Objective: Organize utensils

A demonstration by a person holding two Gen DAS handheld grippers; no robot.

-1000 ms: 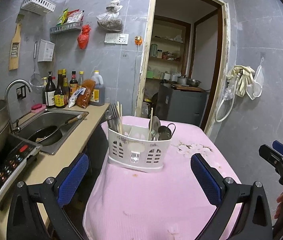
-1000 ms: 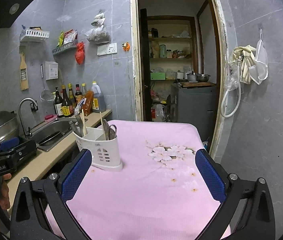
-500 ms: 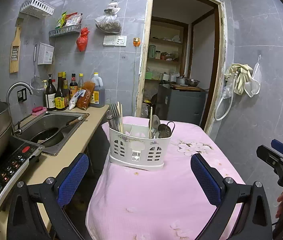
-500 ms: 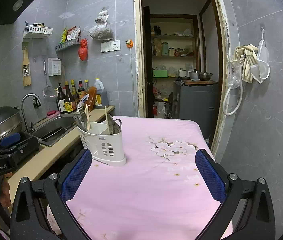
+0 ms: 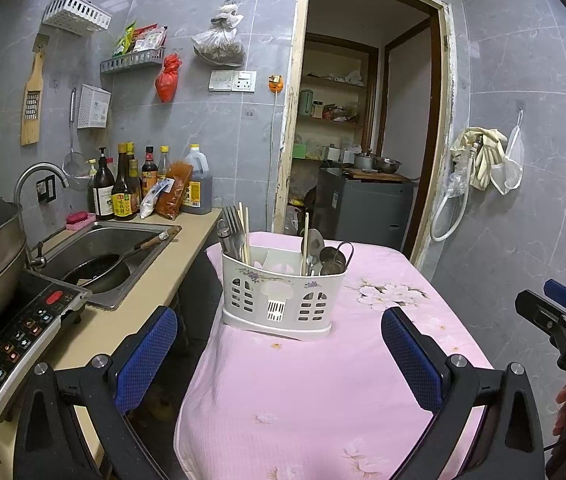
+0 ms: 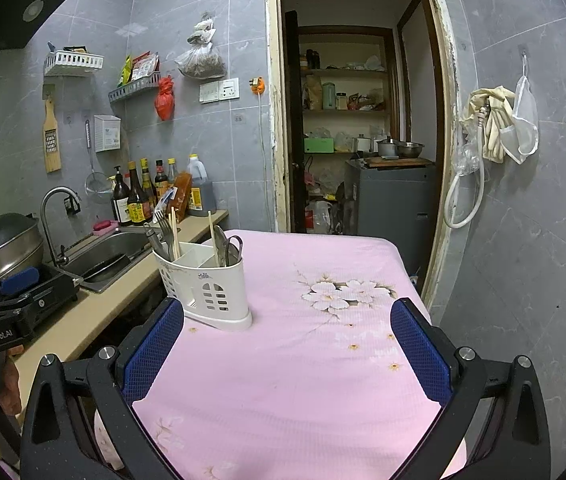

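A white slotted utensil caddy (image 5: 279, 296) stands on the pink flowered tablecloth (image 5: 307, 392), near its left edge. Its left compartment holds forks and chopsticks (image 5: 237, 232); its right one holds spoons, a chopstick and a small strainer (image 5: 323, 254). The caddy also shows in the right wrist view (image 6: 207, 284). My left gripper (image 5: 279, 354) is open and empty, a short way in front of the caddy. My right gripper (image 6: 287, 344) is open and empty over the cloth, right of the caddy.
A beige counter (image 5: 155, 280) runs along the left with a sink (image 5: 111, 248) holding a pan, an induction cooker (image 5: 15, 336) with a steel pot, and sauce bottles (image 5: 123, 188). An open doorway (image 5: 359, 140) lies behind the table. Gloves hang on the right wall (image 5: 483, 156).
Both grippers have drawn back and risen a little, so the caddy looks farther away and more of the cloth shows. Both stay open and empty.
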